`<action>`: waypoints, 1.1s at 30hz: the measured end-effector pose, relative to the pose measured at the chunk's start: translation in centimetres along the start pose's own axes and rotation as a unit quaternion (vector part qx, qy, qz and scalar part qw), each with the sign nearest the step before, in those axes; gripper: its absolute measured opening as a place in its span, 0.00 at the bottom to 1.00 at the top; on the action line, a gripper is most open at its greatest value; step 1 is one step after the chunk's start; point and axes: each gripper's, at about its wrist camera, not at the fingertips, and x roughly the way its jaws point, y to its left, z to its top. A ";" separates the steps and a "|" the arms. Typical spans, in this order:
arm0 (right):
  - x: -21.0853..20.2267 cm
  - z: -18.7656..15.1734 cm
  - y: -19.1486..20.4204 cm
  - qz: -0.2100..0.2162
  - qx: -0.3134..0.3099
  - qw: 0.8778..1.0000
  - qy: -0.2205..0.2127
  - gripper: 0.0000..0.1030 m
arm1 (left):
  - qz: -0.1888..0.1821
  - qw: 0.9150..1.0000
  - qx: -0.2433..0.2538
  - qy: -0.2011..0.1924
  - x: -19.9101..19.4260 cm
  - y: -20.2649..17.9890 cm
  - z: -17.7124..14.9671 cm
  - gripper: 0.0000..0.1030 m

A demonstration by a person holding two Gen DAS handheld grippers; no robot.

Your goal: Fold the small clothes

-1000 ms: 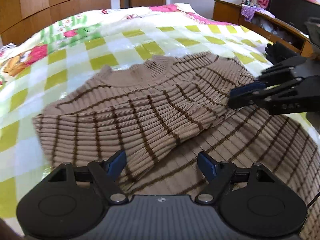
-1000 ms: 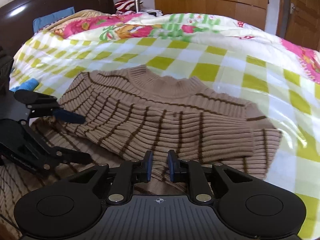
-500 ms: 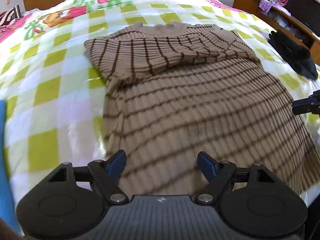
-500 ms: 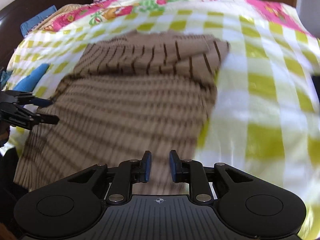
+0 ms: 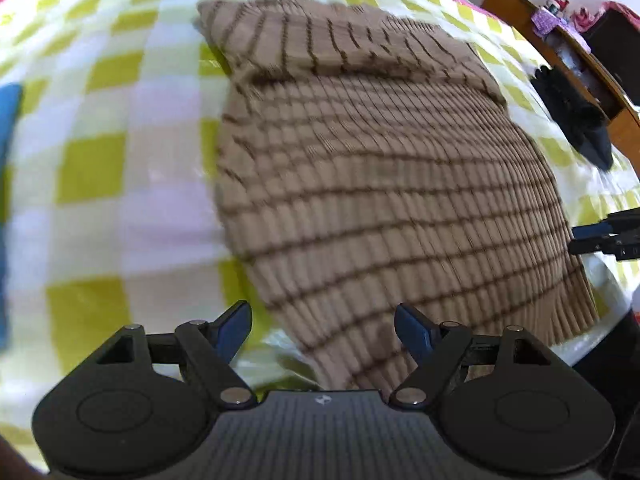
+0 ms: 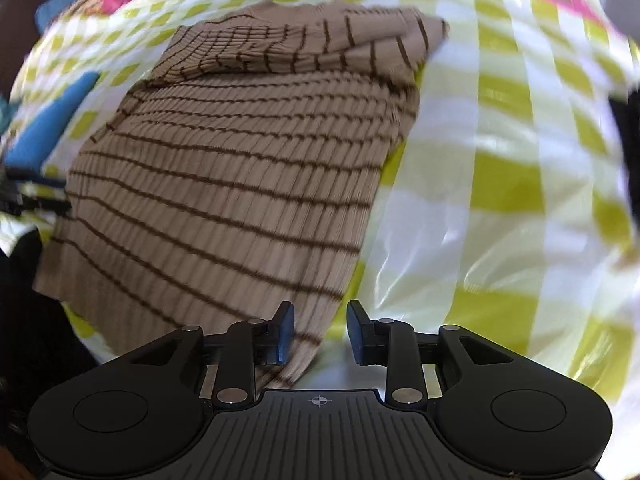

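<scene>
The striped sweater (image 5: 384,184) is laid on the checked bed cover (image 5: 100,168), its long axis running away from both grippers, sleeves folded across the far end. The near hem is flanked at its corners: the left gripper (image 5: 322,330) is held wide, the right gripper (image 6: 320,330) (narrower) is opening with only the hem corner below its gap. Neither hand is judged nearer.
</scene>
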 end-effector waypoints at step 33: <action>-3.1 7.3 -2.9 0.236 0.180 0.945 -0.140 0.06 | -0.217 0.961 -0.100 -0.135 -3.0 3.9 10.8 0.20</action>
